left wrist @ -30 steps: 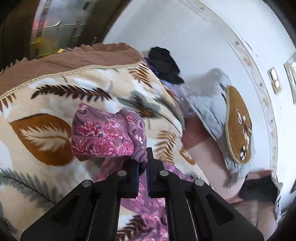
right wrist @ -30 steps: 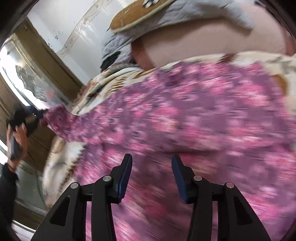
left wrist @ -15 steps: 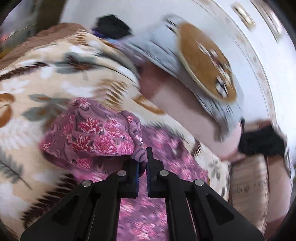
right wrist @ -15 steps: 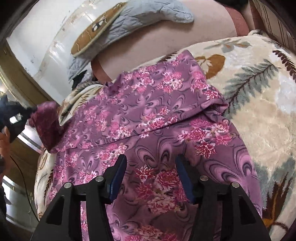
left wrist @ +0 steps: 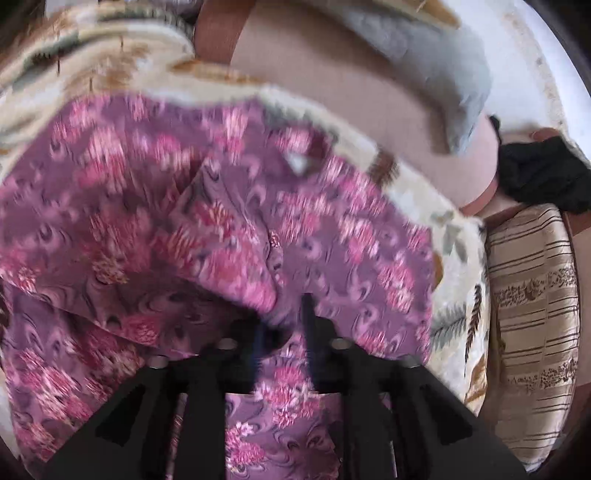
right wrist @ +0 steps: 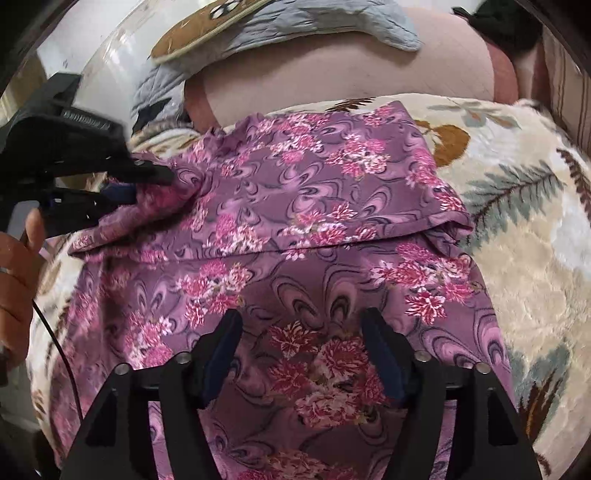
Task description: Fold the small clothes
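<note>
A purple garment with pink flowers (right wrist: 314, 184) lies spread on a cream leaf-print blanket (right wrist: 517, 221), its upper part folded over toward me. In the right wrist view my left gripper (right wrist: 147, 184) reaches in from the left at the folded flap's corner. Its jaws are opening, and the cloth edge is still between them. The left wrist view is blurred: the garment (left wrist: 332, 240) fills it, and the flap's edge hangs between the parting fingers of the left gripper (left wrist: 282, 317). My right gripper (right wrist: 303, 325) hovers over the garment's lower half, jaws opening, nothing pinched.
A pink pillow (right wrist: 332, 74) and a grey quilted cloth with a brown patch (right wrist: 295, 22) lie at the far side. A striped cushion (left wrist: 532, 314) and a black item (left wrist: 539, 173) sit to the right. A person's hand (right wrist: 14, 266) holds the left gripper.
The left gripper carried the pinched flap across and down onto the garment, then its jaws parted. The right gripper's jaws widened over the cloth.
</note>
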Demonstrator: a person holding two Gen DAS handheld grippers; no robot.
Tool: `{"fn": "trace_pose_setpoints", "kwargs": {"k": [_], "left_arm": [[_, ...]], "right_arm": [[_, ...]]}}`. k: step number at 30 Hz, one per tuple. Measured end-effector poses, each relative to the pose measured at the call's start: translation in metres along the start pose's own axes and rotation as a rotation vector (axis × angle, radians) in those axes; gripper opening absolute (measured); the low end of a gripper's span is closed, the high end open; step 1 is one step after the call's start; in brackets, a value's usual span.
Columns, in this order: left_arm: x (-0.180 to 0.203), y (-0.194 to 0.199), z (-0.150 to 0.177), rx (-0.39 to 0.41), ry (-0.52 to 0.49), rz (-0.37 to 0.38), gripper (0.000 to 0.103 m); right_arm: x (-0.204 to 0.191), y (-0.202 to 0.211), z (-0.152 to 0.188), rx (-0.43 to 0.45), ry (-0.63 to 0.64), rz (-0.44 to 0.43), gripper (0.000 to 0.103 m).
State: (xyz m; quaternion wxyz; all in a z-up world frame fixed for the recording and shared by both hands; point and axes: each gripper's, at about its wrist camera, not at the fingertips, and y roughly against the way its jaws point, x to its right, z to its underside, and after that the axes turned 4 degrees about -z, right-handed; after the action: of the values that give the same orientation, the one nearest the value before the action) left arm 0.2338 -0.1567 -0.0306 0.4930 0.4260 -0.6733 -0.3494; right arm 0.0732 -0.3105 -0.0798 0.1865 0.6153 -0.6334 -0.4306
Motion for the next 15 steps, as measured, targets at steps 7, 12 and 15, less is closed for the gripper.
{"fn": "trace_pose_setpoints", "kwargs": {"k": [7, 12, 15], "left_arm": [[-0.044, 0.026, 0.019, -0.016, 0.039, 0.088, 0.050], [-0.119, 0.047, 0.024, 0.058, 0.205, 0.115, 0.050], [-0.153, 0.049, 0.023, 0.070, 0.278, 0.107, 0.050]], "right_arm": [[-0.018, -0.012, 0.005, -0.045, 0.113, 0.045, 0.103], [-0.023, 0.000, -0.003, 0.009, 0.101, -0.007, 0.086], [-0.046, 0.015, -0.020, 0.110, 0.136, -0.111, 0.087]]}}
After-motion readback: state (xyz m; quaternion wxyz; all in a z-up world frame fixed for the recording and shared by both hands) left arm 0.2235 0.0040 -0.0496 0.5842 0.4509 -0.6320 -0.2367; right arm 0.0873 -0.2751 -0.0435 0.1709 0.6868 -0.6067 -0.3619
